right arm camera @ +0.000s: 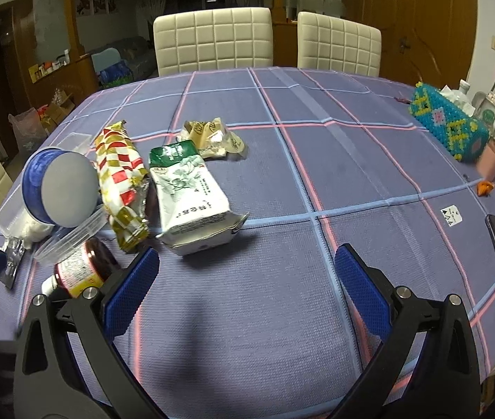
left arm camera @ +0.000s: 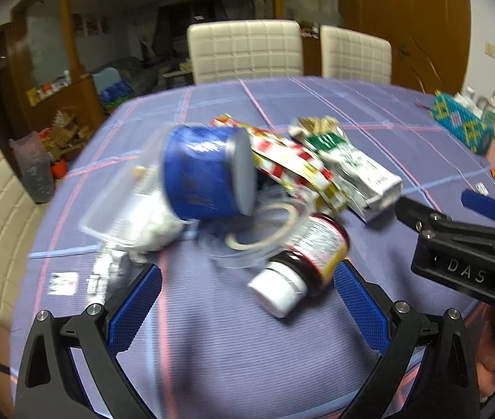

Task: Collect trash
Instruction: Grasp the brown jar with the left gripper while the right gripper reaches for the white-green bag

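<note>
Well, my trash sits heaped on the left of the checked tablecloth, just beyond both my grippers.

Largest is the blue tub, lying on its side over a clear plastic box. I judge it light and stiff but round and slick, so I would pinch its rim rather than its wall.

Next, the white-and-green carton, torn open at the near end. It looks empty and crushable, best squeezed across its flat faces.

The red-and-gold wrapper is soft and crinkly, so any fold will do.

Smallest, the dark pill bottle with a white cap (hard, likely to roll), should be taken across its body.

My left gripper and right gripper both stand wide apart, holding nothing.
</note>
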`<state>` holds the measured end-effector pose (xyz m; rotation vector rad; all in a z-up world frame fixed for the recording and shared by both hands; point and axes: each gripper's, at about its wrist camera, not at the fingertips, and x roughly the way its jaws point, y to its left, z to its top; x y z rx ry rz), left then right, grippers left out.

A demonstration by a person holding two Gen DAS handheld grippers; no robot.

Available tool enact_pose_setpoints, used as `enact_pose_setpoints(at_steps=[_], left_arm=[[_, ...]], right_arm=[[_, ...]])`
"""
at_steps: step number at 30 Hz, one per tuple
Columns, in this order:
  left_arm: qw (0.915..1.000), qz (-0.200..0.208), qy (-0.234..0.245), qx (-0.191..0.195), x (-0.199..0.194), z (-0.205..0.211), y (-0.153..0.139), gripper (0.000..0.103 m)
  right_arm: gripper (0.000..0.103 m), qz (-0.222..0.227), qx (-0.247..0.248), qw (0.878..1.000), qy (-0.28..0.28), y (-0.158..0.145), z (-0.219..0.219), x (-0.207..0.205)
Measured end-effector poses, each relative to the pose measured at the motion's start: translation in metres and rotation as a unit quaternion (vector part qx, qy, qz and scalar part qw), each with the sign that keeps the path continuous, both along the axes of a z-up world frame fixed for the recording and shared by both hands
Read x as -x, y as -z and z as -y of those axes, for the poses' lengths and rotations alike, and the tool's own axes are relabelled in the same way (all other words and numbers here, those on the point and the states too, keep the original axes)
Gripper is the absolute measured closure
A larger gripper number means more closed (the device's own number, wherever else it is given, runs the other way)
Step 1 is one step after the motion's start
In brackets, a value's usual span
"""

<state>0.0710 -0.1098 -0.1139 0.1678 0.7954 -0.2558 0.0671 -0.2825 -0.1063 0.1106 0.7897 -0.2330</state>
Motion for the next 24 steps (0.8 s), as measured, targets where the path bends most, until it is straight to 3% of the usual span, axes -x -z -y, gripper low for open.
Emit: enact_pose_setpoints(at_steps=[7, 13, 15, 16, 17, 18, 19, 24], left_arm=[[0.9985, -0.05, 0.019, -0.016, -0.026, 0.025, 0.018, 0.006], [0.9945, -0.09, 0.012, 0.051, -0.044, 0.008, 0.023, 0.013], [0.9956, -0.081, 0.008, 0.045, -0.044, 0.006, 0.021, 0.027], [0.9962, -0.077, 0.006, 0.041, -0.044, 0.006, 0.022, 0.031], [0.9965, -0.074, 0.006, 0.039, -0.044, 0.006, 0.021, 0.041], [0.997, -0.069, 0.005, 0.034, -0.043, 0.007, 0.021, 0.051], [0.9971, -0.069, 0.005, 0.032, -0.042, 0.004, 0.02, 0.051], [0.9967, -0.073, 0.009, 0.036, -0.043, 0.0, 0.02, 0.053]], right_arm=[[0.004, -0.008, -0.008, 1.0, -0.023, 0.003, -0.003, -0.018], [0.005, -0.034, -0.026, 0.998, -0.045, 0.014, -0.009, -0.043], [0.011, -0.045, -0.036, 0.997, -0.052, 0.02, -0.011, -0.05], [0.02, -0.051, -0.042, 0.996, -0.056, 0.023, -0.012, -0.052], [0.032, -0.059, -0.05, 0.995, -0.061, 0.026, -0.012, -0.055], [0.037, -0.066, -0.055, 0.994, -0.063, 0.029, -0.013, -0.057], [0.043, -0.06, -0.046, 0.995, -0.06, 0.029, -0.015, -0.056], [0.046, -0.053, -0.051, 0.995, -0.07, 0.03, -0.022, -0.049]])
